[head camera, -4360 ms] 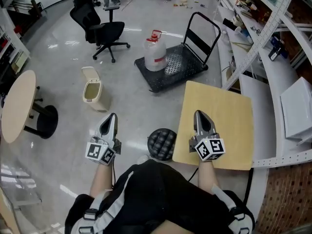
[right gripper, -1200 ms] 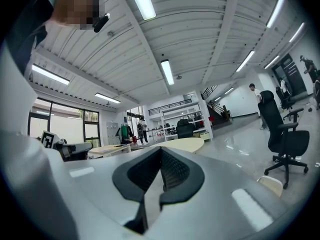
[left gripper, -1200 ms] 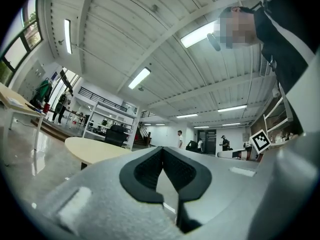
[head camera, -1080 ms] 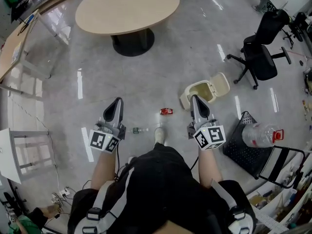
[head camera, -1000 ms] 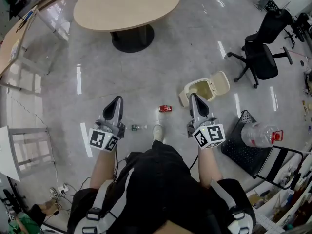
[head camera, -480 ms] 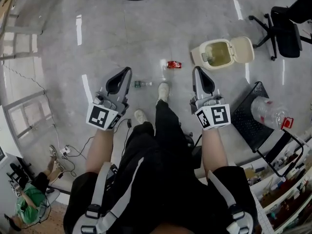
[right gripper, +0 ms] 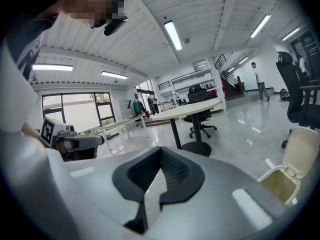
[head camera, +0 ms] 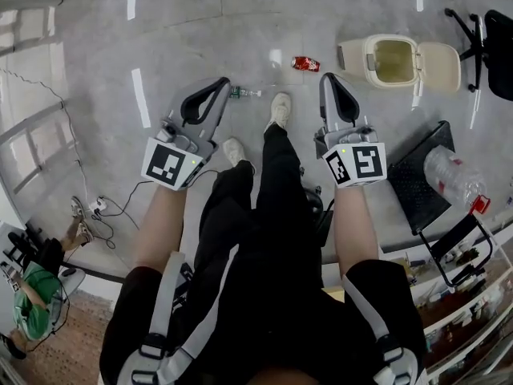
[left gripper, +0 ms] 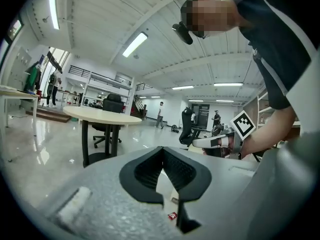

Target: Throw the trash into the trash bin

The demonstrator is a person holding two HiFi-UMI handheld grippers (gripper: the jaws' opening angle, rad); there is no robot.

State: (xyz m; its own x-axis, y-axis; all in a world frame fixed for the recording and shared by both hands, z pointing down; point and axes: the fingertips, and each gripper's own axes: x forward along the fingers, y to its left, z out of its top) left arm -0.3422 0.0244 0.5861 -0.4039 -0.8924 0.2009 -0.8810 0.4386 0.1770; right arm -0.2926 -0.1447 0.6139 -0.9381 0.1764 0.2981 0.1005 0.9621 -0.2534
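Note:
A crushed red can (head camera: 304, 63) lies on the grey floor just left of the beige trash bin (head camera: 393, 58), whose lid (head camera: 442, 62) is flipped open. A small clear bottle (head camera: 244, 93) lies left of the can. My left gripper (head camera: 222, 83) is shut and empty, its tip beside the bottle. My right gripper (head camera: 328, 79) is shut and empty too, a little below the can. In the left gripper view the shut jaws (left gripper: 162, 152) frame the red can (left gripper: 171, 216). In the right gripper view, right of the shut jaws (right gripper: 161, 151), stands the open bin (right gripper: 287, 178).
The person's shoes (head camera: 280, 109) stand between the grippers. A black cart (head camera: 413, 184) with a large water jug (head camera: 453, 176) sits at the right, an office chair (head camera: 495, 38) beyond the bin. Cables (head camera: 96, 207) lie at the left. A round table (left gripper: 100, 116) stands further off.
Both grippers have sunk toward the floor, still shut. The view has tilted further down, so the can, bottle and bin now sit higher in the picture, close to the gripper tips.

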